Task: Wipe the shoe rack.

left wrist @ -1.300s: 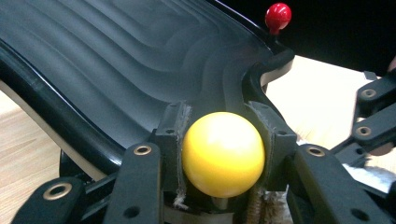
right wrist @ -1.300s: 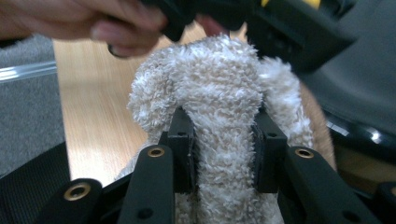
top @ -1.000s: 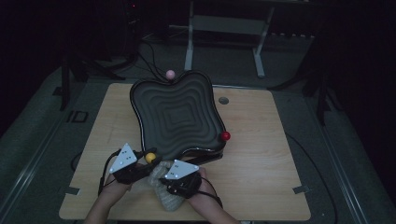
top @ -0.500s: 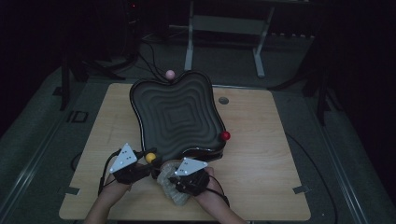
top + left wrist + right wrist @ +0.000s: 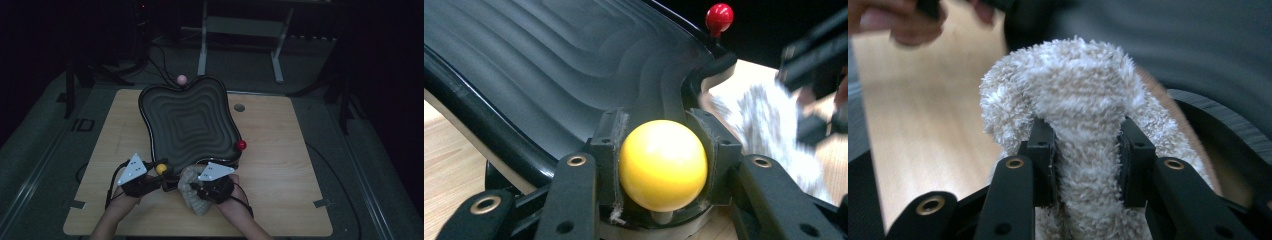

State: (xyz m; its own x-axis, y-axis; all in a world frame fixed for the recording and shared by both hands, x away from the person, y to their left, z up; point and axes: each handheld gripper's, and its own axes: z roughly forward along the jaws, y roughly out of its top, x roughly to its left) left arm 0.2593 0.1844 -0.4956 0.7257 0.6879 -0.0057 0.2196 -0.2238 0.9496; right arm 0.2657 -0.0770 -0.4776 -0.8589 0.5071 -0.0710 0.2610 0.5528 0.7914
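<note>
Bare wooden table (image 5: 280, 165) lies open right of the wavy black tray (image 5: 190, 125); left gripper (image 5: 663, 167) clamps its yellow knob (image 5: 663, 165), right gripper (image 5: 1087, 165) clamps a fluffy cloth (image 5: 1083, 100) at the near rim.

There are no words, numbers, brand names or signs to read in any of the pictures. The room is dark. A faint mark shows on the floor to the left of the table (image 5: 280, 130), but it is too dim and small to make out.
</note>
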